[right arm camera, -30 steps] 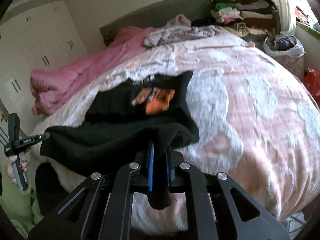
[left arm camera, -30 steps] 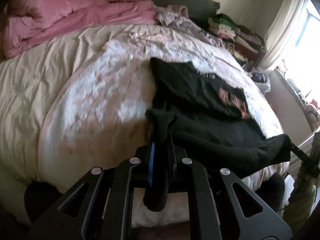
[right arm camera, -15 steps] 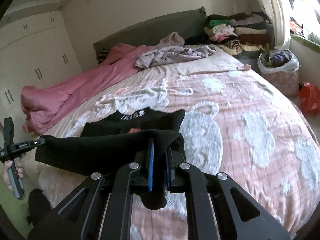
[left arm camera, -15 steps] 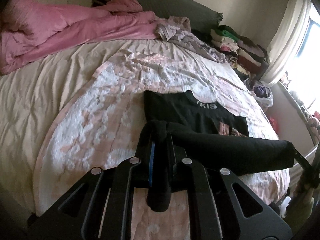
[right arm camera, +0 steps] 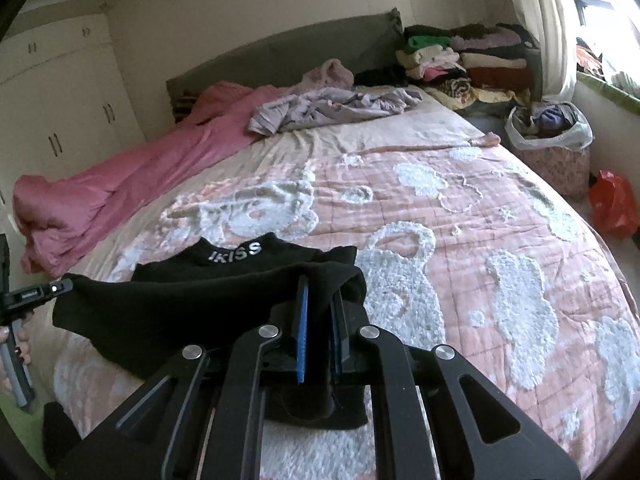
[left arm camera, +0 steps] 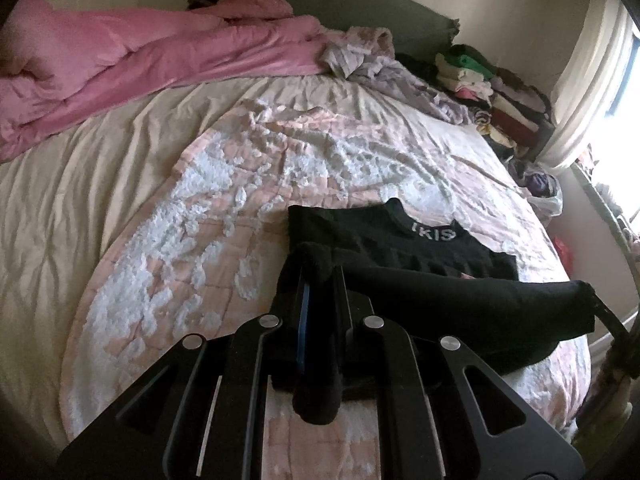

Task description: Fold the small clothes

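1. My left gripper (left arm camera: 320, 276) and right gripper (right arm camera: 320, 286) each clamp a corner of the black knit top (right arm camera: 240, 264).
2. Its lifted edge hangs folded over the collar half lying on the pink quilted bed (right arm camera: 460, 216).

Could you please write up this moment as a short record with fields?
garment: black top with white IKISS lettering at its collar
surface: pink and white quilt on the bed
left gripper: shut on one corner of the top's lifted edge
right gripper: shut on the other corner
fold state: lifted edge stretched between both grippers above the collar end, which lies flat
background: pink duvet; stacked clothes beside the headboard
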{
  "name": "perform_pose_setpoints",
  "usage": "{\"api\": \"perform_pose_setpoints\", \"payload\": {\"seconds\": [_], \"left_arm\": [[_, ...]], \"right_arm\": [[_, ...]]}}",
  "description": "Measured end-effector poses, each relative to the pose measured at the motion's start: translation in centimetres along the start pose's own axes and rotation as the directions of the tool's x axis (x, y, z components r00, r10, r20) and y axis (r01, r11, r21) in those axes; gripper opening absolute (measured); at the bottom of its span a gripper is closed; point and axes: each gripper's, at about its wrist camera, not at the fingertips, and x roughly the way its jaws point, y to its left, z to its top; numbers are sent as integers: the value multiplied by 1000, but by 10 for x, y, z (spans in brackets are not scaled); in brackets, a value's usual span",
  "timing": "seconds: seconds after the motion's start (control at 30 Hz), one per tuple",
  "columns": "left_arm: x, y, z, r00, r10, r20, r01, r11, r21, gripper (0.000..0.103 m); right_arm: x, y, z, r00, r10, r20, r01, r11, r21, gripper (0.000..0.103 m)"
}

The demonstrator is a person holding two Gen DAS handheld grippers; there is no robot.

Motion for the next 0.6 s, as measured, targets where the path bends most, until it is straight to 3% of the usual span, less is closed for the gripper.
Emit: {"api": "perform_pose_setpoints", "payload": {"seconds": [0.43,0.5,0.57,0.6], "left_arm": [[60,11,-2,996,62,-61,-63,998,-18,9],[61,13,-2,997,56,-57,-57,998,-23,15],[57,13,-3,998,47,-45,-48,999,-20,22],[53,13,-4,998,44,-35,-44,999,-17,29]], "right_arm": [[62,0,-7,993,-85,-87,84,996,-18,10],[67,0,-9,992,-85,-96,84,996,-12,17],[66,0,-10,991,-95,-91,95,995,-11,43],[65,-1,-11,991,-102,-81,102,995,-10,46]]}}
